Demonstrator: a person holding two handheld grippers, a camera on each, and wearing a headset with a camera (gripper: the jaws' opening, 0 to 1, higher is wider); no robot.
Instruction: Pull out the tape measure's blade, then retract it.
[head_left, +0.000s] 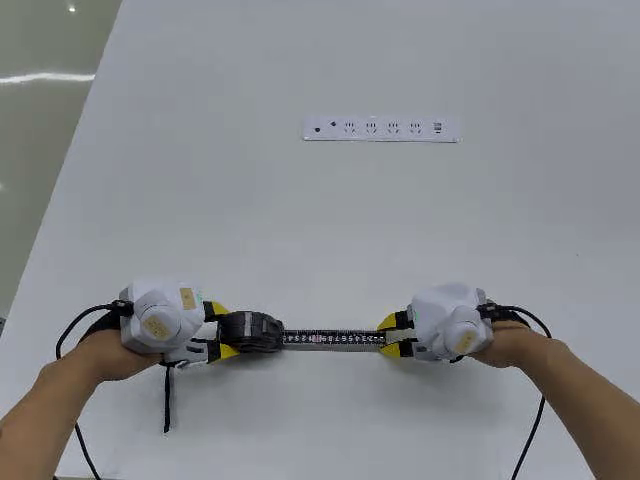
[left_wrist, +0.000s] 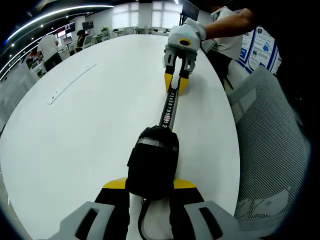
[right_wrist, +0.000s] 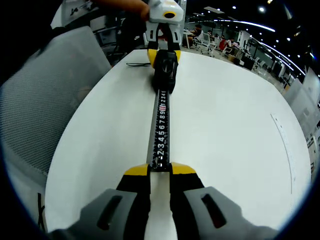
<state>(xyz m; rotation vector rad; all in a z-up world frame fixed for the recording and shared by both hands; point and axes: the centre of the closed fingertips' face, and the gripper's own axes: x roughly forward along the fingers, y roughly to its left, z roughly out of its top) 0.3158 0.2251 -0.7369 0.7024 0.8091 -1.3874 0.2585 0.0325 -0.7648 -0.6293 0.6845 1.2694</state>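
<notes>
While the blade (head_left: 333, 338) spans both grippers: the tape measure's black case (head_left: 250, 331) rests on the white table (head_left: 300, 225), clamped by the left gripper (head_left: 222, 330).
Right gripper (head_left: 388, 337): jaws pinched narrow on the blade's tip.
Technique: probably best pulled straight and low, then eased back slowly.
Writing: numerals 2 to 9 on the blade; no brand legible.
</notes>
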